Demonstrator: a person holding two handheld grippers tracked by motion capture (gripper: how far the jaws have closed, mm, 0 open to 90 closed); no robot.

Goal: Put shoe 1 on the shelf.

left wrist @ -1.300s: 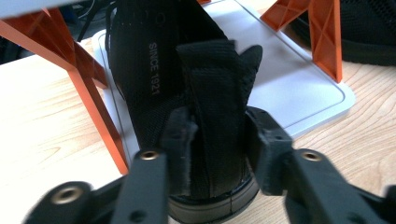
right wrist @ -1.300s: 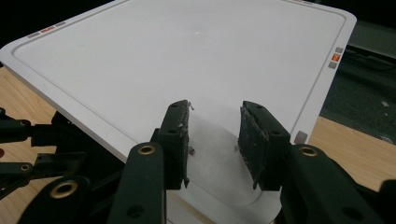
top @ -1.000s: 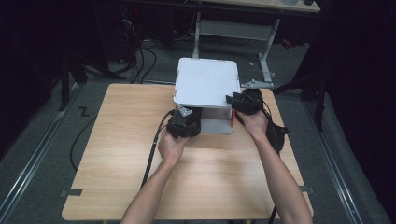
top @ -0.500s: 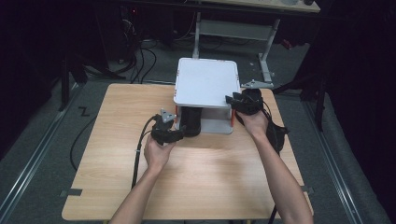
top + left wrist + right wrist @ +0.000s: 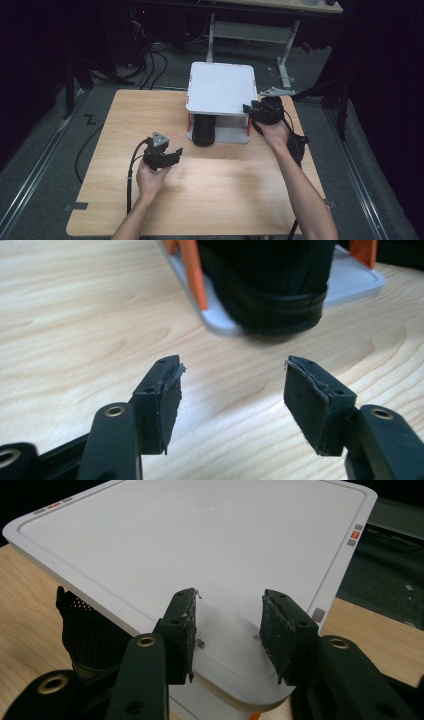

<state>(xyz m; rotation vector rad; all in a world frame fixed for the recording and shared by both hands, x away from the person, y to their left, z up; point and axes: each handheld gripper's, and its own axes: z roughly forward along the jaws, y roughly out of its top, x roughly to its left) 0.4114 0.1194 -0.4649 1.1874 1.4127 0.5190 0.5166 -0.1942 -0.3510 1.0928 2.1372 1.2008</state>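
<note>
A dark room surrounds a light wooden table [image 5: 215, 200], with black cables on the grey floor beyond its far edge. At the far middle of the table stands a white two-level shelf [image 5: 220, 87]: a flat white top plate sits on short orange posts [image 5: 192, 272] above a grey base tray [image 5: 350, 282]. A black cylindrical container [image 5: 204, 129] stands on the base tray, under the near left part of the top plate. In the high view its lower front projects past the near edge of the plate. In the left gripper view its ribbed body and smooth bottom band rest on the tray, just beside one orange post.

The left gripper [image 5: 172, 154] is over bare table, near the shelf's near left corner and apart from it. Its jaws stand wide, have just been opening, and hold nothing. In the left gripper view they point toward the black container, with bare wood between the pads [image 5: 170, 405].

The right gripper [image 5: 248, 110] is at the near right corner of the shelf. Its jaws have just been opening and stand moderately wide. In the right gripper view the two pads [image 5: 186, 630] sit over the corner of the top plate, which shows between them. Whether they touch the plate cannot be told. The perforated upper wall of the black container appears below the plate's edge.
</note>
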